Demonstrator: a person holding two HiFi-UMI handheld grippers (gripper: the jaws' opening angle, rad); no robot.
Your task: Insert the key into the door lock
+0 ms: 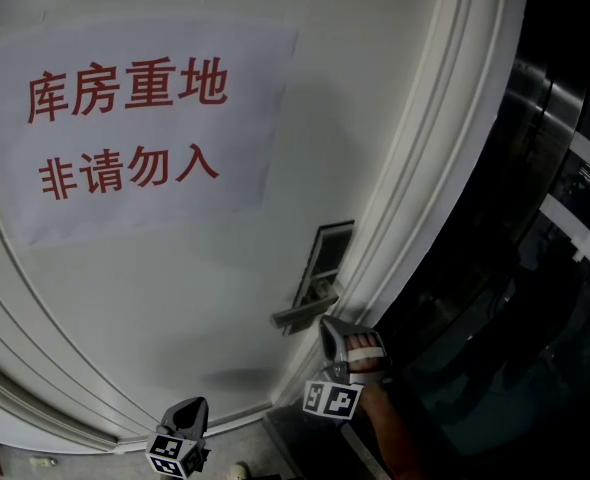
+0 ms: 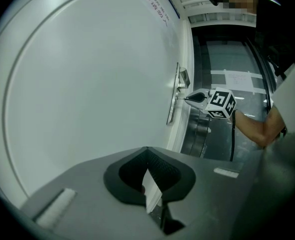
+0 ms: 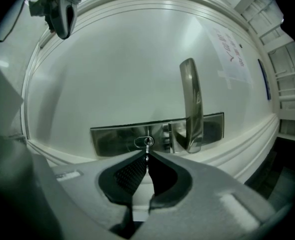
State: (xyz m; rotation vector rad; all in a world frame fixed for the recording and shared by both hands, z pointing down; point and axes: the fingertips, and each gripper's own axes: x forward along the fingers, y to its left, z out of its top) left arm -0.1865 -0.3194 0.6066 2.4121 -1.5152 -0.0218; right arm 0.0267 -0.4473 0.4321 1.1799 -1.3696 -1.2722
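Note:
A steel lock plate (image 3: pixel 117 138) on the white door (image 1: pixel 175 298) carries a keyhole (image 3: pixel 141 142) and a lever handle (image 3: pixel 190 104). My right gripper (image 3: pixel 147 155) is shut on a small metal key (image 3: pixel 147 147), and the key's tip sits at the keyhole. In the head view the right gripper (image 1: pixel 329 326) is just under the handle (image 1: pixel 303 314) and the key is hidden. My left gripper (image 1: pixel 193 409) hangs low and to the left, away from the lock. Its jaws (image 2: pixel 147 151) meet at the tips with nothing visibly held.
A paper sign (image 1: pixel 135 133) with red characters is stuck on the door above the lock. The door's moulded frame (image 1: pixel 415 198) runs along the right, with dark glass panels (image 1: pixel 515 298) beyond it. The person's forearm (image 2: pixel 255 128) shows behind the right gripper.

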